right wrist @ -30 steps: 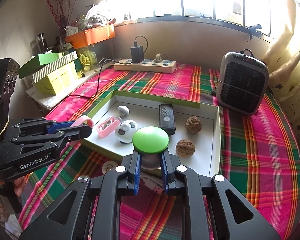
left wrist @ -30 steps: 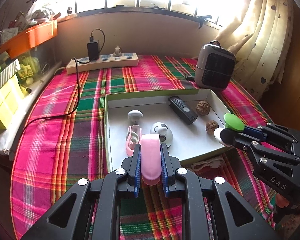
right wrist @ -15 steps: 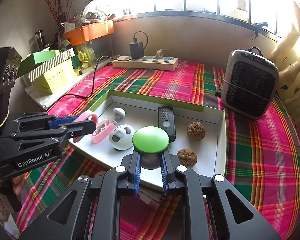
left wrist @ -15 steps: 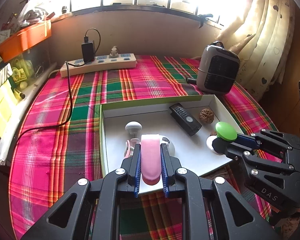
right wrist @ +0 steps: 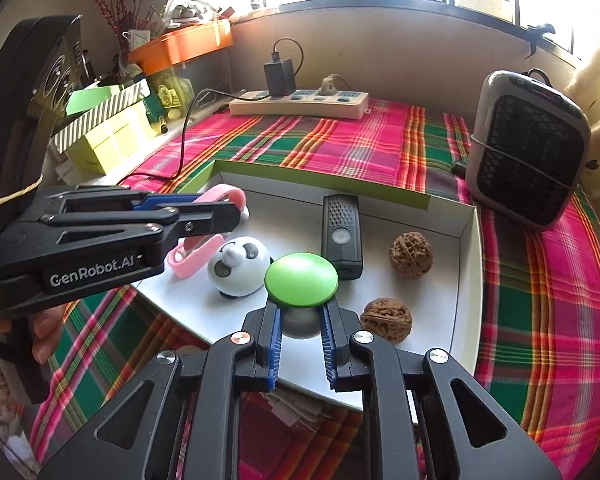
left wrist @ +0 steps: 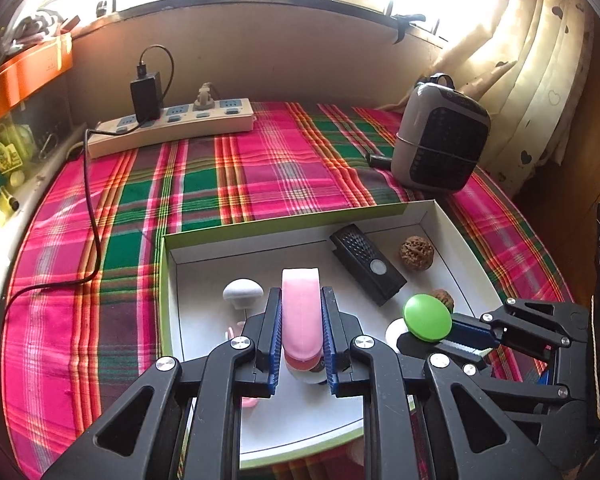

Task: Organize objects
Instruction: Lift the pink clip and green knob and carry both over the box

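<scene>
My left gripper (left wrist: 301,320) is shut on a pink strap-like clip (left wrist: 301,312) and holds it above the white tray (left wrist: 204,276). The same gripper shows in the right wrist view (right wrist: 224,210). My right gripper (right wrist: 300,320) is shut on a green-capped mushroom toy (right wrist: 301,279) over the tray's near part; it shows in the left wrist view (left wrist: 427,317). In the tray lie a black remote (right wrist: 341,232), two walnuts (right wrist: 411,255), a panda toy (right wrist: 239,266), another pink clip (right wrist: 190,258) and a white mushroom toy (left wrist: 242,292).
A grey heater (right wrist: 528,148) stands at the back right on the plaid cloth (left wrist: 260,168). A power strip (left wrist: 172,124) with a black charger and cable lies at the back. Yellow-green boxes (right wrist: 108,132) and an orange bin (right wrist: 180,46) sit at the left.
Both grippers have moved forward over the tray, each still holding its object. The tray contents have not moved.
</scene>
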The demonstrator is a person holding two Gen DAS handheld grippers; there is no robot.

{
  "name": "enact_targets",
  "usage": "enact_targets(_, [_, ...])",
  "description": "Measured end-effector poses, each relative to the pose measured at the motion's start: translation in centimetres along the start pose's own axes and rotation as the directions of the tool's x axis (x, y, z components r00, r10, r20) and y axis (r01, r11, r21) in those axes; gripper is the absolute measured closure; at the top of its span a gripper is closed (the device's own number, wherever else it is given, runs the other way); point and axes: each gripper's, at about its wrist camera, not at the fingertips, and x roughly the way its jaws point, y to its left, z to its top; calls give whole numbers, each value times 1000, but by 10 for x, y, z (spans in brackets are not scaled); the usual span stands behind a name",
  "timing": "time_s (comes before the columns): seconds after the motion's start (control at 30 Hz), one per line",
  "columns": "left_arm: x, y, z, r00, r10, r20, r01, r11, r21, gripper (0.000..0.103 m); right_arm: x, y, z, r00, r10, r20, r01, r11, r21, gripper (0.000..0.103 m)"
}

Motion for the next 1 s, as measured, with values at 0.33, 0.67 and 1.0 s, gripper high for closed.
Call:
enact_targets(0.33, [22, -4, 12, 999, 18, -28, -17, 999, 34, 87, 11, -2, 1, 1000, 8, -17, -8, 1000, -6, 85])
enact_targets(0.67, [38, -7, 15, 998, 41, -50, -38, 998, 57, 87, 19, -5, 0, 1000, -3, -27, 3, 1000, -11, 85])
enact_targets(1.0, [50, -9, 13, 996, 57, -69, -52, 996, 75, 87, 22, -5, 0, 1000, -19, -20, 19, 999, -30, 85])
